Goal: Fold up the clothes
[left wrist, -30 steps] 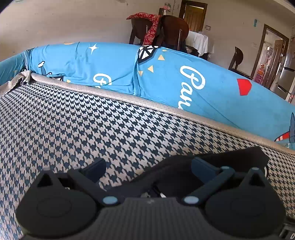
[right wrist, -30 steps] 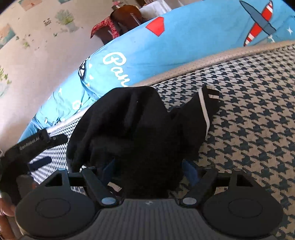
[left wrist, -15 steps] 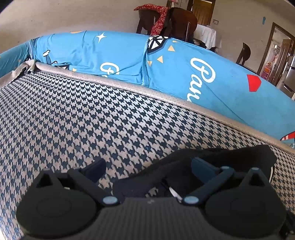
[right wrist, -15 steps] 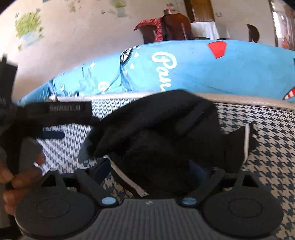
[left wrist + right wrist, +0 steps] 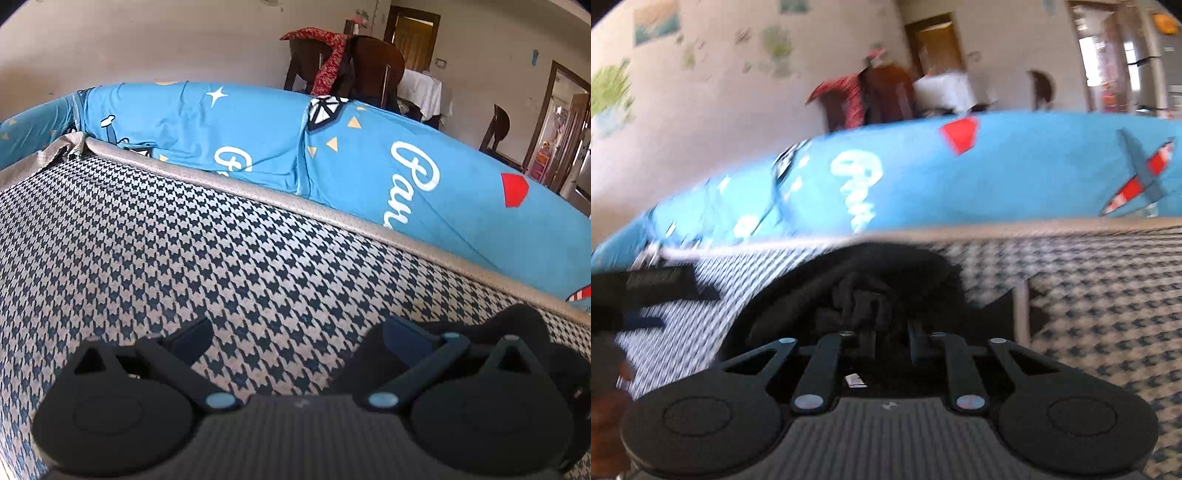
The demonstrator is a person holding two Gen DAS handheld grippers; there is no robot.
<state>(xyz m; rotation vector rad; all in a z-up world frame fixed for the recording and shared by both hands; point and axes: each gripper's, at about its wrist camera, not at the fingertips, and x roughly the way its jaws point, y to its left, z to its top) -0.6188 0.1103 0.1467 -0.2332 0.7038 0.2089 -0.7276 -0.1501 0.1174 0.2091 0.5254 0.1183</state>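
Since the earlier frames the black garment (image 5: 871, 291) has slid out from between the left gripper's (image 5: 295, 332) fingers, leaving bare cloth there, and the right gripper (image 5: 890, 332) has drawn its fingers in from wide apart onto the fabric. The largest thing is the seat cushion (image 5: 184, 240), a woven houndstooth in dark blue and tan with a plain tan piped edge. Behind it, at twelve o'clock, lies a smooth turquoise cover (image 5: 369, 166) printed with white script, stars, small triangles and a red shape. The black garment is soft, matte and bunched into a rounded heap with a pale stripe along one edge; in the left wrist view it sits at four o'clock, behind the right finger. In the right wrist view, which is blurred, it fills the centre. The right gripper's jaws are closing, nearly together, with a fold of the garment pinched between them. The left gripper tilts down at the cushion, fingers spread wide, nothing between them. At nine o'clock in the right view that gripper shows in a person's hand (image 5: 609, 391). Past the cover stand dark wooden chairs (image 5: 369, 74) draped with red cloth (image 5: 325, 55), pale walls and open doorways.
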